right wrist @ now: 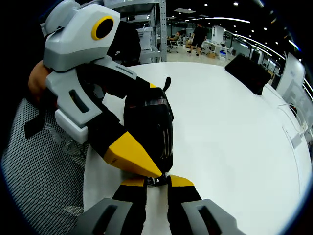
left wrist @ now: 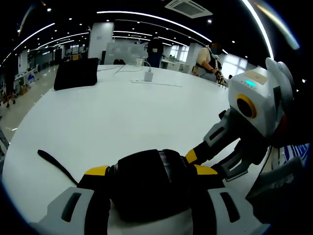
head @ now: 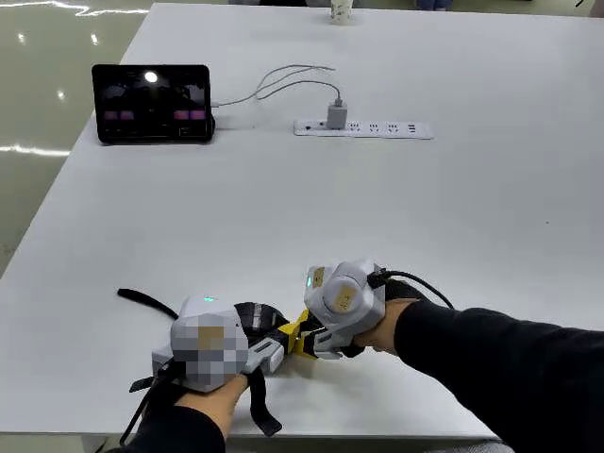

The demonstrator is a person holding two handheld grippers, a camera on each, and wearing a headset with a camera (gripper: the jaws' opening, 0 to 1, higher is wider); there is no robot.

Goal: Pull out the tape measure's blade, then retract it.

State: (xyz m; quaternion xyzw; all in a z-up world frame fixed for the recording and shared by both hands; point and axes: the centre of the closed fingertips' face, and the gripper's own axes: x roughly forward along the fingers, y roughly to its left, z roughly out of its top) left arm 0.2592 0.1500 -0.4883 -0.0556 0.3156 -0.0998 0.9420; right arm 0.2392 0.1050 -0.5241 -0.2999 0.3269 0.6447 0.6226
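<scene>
Lower centre of the head view, we see both grippers meet tip to tip, low on the table. The left gripper clamps the tape measure. The right gripper, wrist turned inward, seems pinched on its blade tip.

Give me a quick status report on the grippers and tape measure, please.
Left gripper shut on tape measure. Right gripper shut on blade tip, blade not yet drawn. Black strap lies on table, aside.
</scene>
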